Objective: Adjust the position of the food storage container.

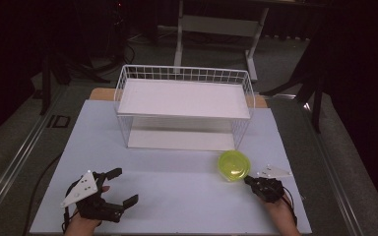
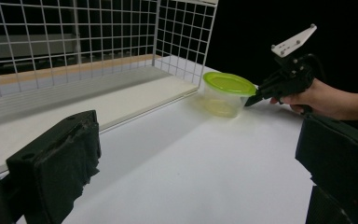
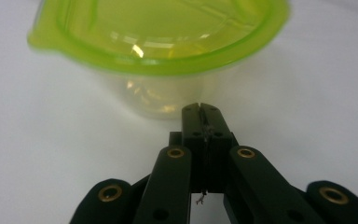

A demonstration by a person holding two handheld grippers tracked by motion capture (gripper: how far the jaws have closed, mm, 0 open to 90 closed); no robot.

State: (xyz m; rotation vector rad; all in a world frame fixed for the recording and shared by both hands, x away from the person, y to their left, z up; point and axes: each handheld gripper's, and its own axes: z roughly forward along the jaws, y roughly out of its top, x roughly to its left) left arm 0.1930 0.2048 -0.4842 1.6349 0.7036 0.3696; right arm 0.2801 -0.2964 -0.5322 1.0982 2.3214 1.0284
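A clear round tub with a lime-green lid [image 1: 234,165] [image 2: 228,92] [image 3: 163,42] stands upright on the white table, just right of the wire rack's front corner. My right gripper [image 1: 247,180] [image 2: 249,102] [image 3: 201,108] is shut, its jaws pressed together with nothing between them; the tips sit at the tub's near side, under the lid's rim. Whether they touch the wall is unclear. My left gripper [image 1: 126,186] rests at the front left of the table, open wide and empty, its black pads [image 2: 60,158] far apart.
A white wire rack [image 1: 184,105] [image 2: 74,56] with a flat upper shelf and a lower board stands at the back middle of the table. The white tabletop [image 1: 177,196] spreads between the two hands. A metal frame and dark floor lie behind the table.
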